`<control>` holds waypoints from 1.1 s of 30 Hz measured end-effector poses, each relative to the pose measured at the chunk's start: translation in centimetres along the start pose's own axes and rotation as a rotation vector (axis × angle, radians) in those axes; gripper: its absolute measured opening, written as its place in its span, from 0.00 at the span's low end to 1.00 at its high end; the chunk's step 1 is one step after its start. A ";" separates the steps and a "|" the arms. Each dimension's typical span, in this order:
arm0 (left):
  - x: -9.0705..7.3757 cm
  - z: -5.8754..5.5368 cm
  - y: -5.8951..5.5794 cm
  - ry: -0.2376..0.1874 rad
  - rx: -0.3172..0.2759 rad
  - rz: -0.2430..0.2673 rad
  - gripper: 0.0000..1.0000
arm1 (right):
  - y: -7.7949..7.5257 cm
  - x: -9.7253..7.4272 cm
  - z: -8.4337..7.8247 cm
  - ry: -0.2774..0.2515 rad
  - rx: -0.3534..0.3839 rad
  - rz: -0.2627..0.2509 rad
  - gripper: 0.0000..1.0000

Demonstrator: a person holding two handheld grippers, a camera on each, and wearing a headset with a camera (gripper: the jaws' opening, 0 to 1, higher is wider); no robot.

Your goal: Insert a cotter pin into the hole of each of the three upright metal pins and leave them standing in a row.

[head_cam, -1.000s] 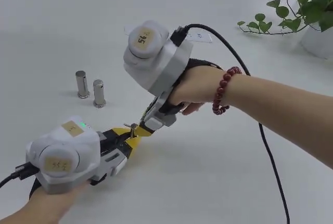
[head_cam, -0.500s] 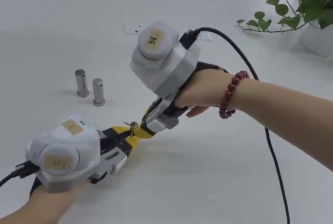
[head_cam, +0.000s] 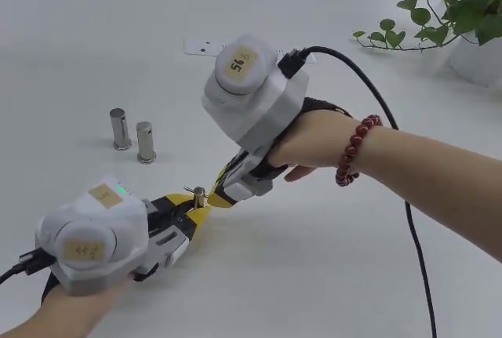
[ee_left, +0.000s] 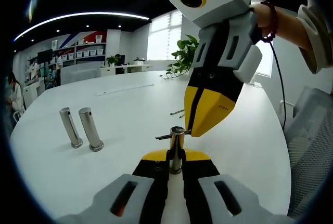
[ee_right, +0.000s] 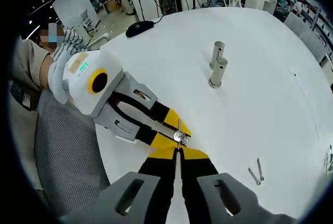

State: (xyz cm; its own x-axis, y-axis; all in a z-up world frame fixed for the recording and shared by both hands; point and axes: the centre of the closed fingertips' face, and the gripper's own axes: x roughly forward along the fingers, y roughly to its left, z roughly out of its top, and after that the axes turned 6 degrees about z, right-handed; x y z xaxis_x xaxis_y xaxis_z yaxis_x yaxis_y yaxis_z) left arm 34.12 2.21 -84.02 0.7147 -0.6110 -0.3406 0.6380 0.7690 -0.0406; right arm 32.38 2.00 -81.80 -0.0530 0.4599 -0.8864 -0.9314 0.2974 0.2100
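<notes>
On the left of the white counter [head_cam: 353, 275], two shiny metal pins [head_cam: 119, 129] [head_cam: 145, 142] stand up straight. They are just beside each other and do not touch.

Next comes the left gripper [head_cam: 194, 211], low and near the person. It is clenched on a third metal pin [ee_left: 176, 148]. Its yellow tips squeeze the pin low down from both sides. This pin stands up between them, well apart from the other two.

A thin cotter pin [ee_left: 162, 137] goes sideways through the top of the held pin. One end pokes out on the far side.

The right gripper [head_cam: 222, 197] reaches down from above, tilted. Its yellow tips are pressed together and pinch the near end of the cotter pin, right at the top of the held pin. The hand [head_cam: 314, 138] around it wears a red bead bracelet [head_cam: 357, 150]. A black cable [head_cam: 408, 220] runs from the gripper across the counter.

In the right gripper view, two more small cotter pins [ee_right: 255, 172] lie flat on the counter, off to the side.

Far right, a green plant [head_cam: 463, 1] sits at the back of the counter.
</notes>
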 end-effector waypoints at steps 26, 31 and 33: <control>0.0 0.0 0.0 -0.004 0.003 0.005 0.07 | 0.1 0.1 0.6 -0.015 -0.044 -0.014 0.05; 0.0 -0.2 0.0 0.006 0.008 0.001 0.08 | 0.3 0.2 0.5 -0.019 -0.046 -0.004 0.06; 0.0 -0.6 -0.1 0.015 0.005 0.003 0.08 | 0.4 0.2 0.5 -0.023 -0.047 0.000 0.08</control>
State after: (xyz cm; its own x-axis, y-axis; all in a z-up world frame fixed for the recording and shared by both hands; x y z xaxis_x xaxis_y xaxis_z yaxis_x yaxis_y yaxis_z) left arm 33.93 2.27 -84.53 0.7120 -0.6058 -0.3550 0.6376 0.7696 -0.0346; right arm 32.20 2.63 -81.68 -0.0448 0.4791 -0.8766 -0.9474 0.2580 0.1894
